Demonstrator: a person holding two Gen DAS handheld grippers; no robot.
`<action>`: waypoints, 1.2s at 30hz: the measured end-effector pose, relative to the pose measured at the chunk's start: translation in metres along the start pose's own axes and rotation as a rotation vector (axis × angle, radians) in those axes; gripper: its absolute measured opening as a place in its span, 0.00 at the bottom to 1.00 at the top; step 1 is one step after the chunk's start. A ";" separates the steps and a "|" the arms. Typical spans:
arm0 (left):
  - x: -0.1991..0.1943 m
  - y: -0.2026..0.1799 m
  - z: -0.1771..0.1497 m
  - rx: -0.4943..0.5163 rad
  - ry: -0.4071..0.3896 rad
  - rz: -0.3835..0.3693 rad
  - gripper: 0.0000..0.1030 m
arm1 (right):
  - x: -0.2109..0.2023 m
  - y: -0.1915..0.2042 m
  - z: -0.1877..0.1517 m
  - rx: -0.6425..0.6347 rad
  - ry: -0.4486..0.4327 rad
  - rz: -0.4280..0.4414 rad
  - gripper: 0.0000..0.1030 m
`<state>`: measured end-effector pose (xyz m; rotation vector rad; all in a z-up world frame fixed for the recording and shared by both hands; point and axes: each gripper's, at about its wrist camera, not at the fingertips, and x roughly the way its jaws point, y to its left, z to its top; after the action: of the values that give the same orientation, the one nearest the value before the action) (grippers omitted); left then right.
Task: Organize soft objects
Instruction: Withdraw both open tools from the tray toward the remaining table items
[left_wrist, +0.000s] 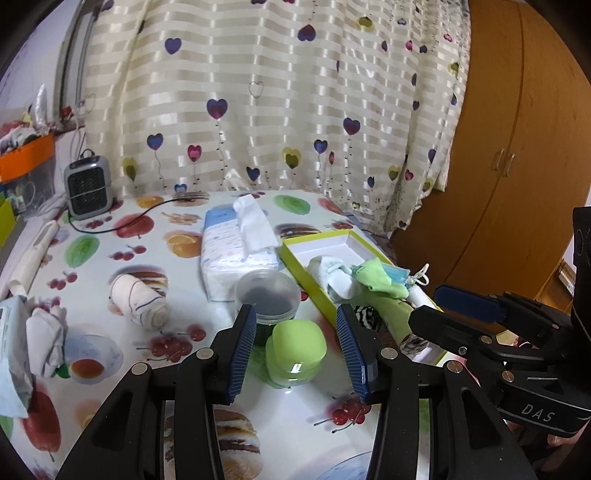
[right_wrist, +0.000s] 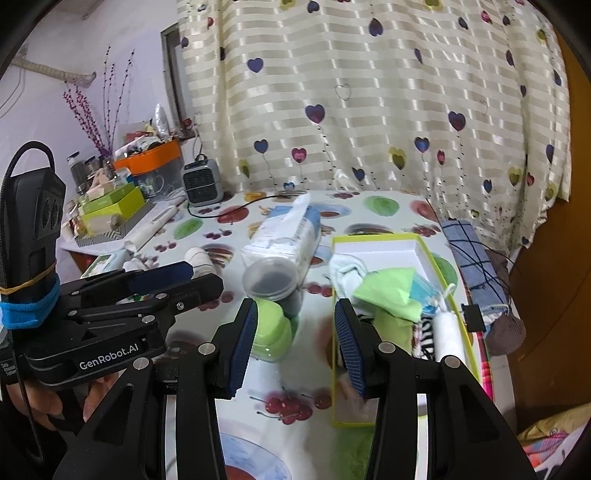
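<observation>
A shallow box with a lime-green rim (left_wrist: 291, 258) (right_wrist: 432, 254) holds soft things: a white sock (left_wrist: 332, 275) (right_wrist: 345, 269), a green cloth (left_wrist: 376, 278) (right_wrist: 388, 291), a blue mask (right_wrist: 424, 291), a zebra-striped piece (left_wrist: 365, 315) and a white roll (right_wrist: 448, 332). A rolled white cloth (left_wrist: 142, 299) and crumpled white socks (left_wrist: 46, 338) lie on the table at left. My left gripper (left_wrist: 297, 350) is open and empty over a green jar (left_wrist: 295, 350). My right gripper (right_wrist: 295, 347) is open and empty beside the box's left wall.
A tissue pack (left_wrist: 236, 247) (right_wrist: 284, 240) and a clear-lidded dark tub (left_wrist: 267, 293) (right_wrist: 273, 277) stand mid-table. A small grey heater (left_wrist: 88, 186) with its cord is at the back left. A blue checked cloth (right_wrist: 469, 254) lies right of the box. Clutter boxes (right_wrist: 110, 210) stand far left.
</observation>
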<state>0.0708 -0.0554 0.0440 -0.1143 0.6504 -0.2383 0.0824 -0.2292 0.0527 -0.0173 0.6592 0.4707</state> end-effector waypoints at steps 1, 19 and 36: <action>0.000 0.001 -0.001 0.001 0.003 0.006 0.43 | 0.000 0.001 0.000 -0.002 -0.001 0.004 0.44; -0.001 0.036 -0.026 -0.048 0.042 0.076 0.43 | 0.013 0.030 -0.002 -0.092 -0.010 0.083 0.44; -0.012 0.116 -0.035 -0.153 0.048 0.235 0.43 | 0.060 0.070 0.008 -0.137 0.096 0.194 0.56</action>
<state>0.0617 0.0591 0.0028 -0.1778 0.7230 0.0351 0.0987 -0.1402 0.0328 -0.1068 0.7256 0.7049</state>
